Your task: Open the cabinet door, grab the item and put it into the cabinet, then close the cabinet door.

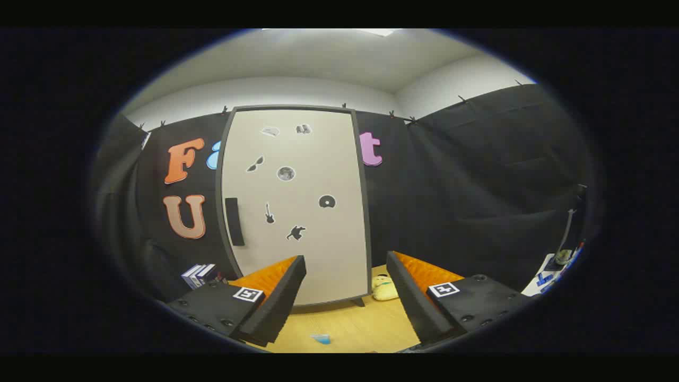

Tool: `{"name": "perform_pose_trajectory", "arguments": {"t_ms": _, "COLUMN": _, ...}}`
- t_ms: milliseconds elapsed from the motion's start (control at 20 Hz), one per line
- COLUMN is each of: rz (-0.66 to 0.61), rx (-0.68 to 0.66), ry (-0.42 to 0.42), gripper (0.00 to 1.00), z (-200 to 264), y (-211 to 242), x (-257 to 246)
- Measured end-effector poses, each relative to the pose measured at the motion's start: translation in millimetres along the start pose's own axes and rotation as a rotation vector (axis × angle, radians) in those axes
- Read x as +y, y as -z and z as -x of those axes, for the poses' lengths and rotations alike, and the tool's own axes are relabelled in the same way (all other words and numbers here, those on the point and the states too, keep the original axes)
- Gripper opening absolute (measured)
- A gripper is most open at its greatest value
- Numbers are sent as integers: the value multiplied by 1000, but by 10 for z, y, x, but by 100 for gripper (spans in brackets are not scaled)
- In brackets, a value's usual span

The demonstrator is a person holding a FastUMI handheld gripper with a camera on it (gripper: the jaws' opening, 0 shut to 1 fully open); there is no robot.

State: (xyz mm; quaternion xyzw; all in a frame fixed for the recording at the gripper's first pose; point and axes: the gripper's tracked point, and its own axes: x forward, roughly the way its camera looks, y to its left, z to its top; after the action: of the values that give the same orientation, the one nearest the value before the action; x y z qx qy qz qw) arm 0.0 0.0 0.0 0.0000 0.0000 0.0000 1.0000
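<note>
Cabinet door (297, 207), a tall beige panel with small dark stickers, stands shut beyond the gripper (346, 297), whose fingers are spread and empty; its dark upright handle (234, 221) sits ahead-left (likely the first target), yellow plush item (384, 287) on the wooden table (350, 323).

Books (198, 275) beside small blue scrap (321, 338)

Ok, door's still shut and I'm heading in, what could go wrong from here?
The cabinet door is closed and its dark handle sits at the far left edge, off-centre from the open gripper; a straight approach could miss it. The yellow plush toy lies by the door's lower right corner, near the right finger, and might get nudged. The small blue piece on the table could be knocked.
</note>
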Motion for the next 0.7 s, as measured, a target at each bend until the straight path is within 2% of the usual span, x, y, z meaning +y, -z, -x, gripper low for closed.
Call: {"name": "perform_pose_trajectory", "arguments": {"t_ms": 700, "rz": 10, "rx": -4, "ry": 20, "gripper": 98, "z": 17, "y": -51, "x": -25}}
